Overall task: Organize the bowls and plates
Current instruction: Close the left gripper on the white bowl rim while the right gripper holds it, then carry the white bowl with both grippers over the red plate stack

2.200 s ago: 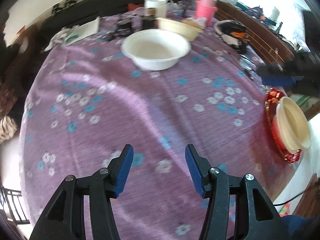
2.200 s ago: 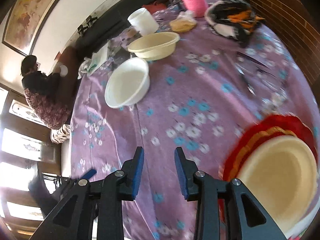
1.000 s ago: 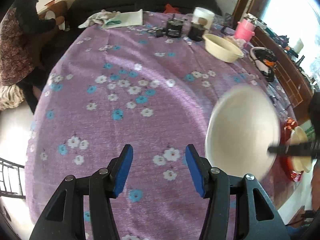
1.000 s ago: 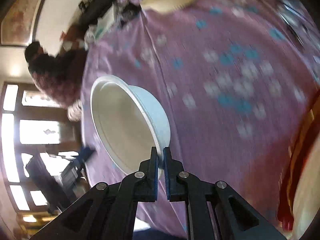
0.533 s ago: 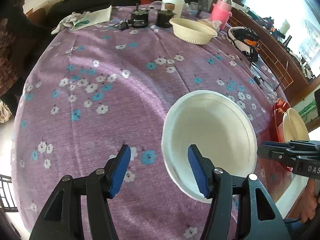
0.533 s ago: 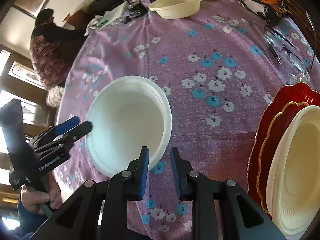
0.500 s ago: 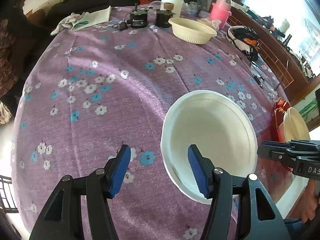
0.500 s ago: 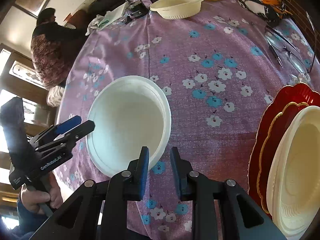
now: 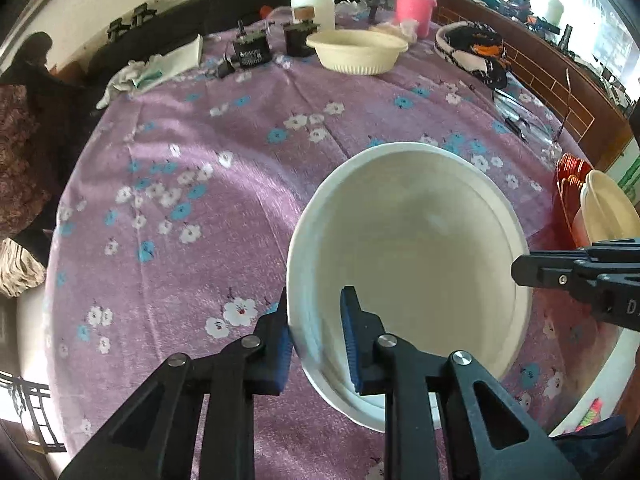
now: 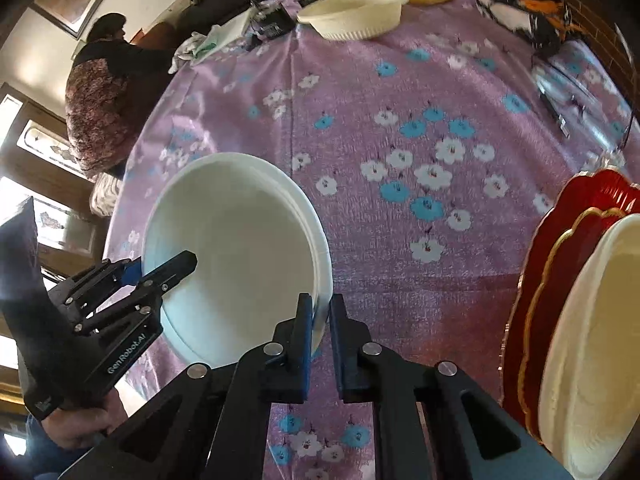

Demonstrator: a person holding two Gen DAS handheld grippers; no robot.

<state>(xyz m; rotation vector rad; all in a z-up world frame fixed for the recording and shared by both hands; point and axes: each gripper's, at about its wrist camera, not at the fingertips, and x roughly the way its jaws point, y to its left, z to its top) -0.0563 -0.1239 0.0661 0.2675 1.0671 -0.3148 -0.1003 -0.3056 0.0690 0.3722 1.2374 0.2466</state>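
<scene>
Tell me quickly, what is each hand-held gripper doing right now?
Left hand-held gripper: closing on the white bowl's near rim.
Right hand-held gripper: shut on the bowl's opposite rim.

A white bowl (image 9: 408, 240) sits upright near the counter's front edge; a cream bowl (image 10: 592, 344) rests on stacked red plates (image 10: 560, 264) toward the right edge.

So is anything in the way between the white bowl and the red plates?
Nothing visible: only bare purple tablecloth lies between the white bowl and the red plates, which already carry a cream bowl.
</scene>
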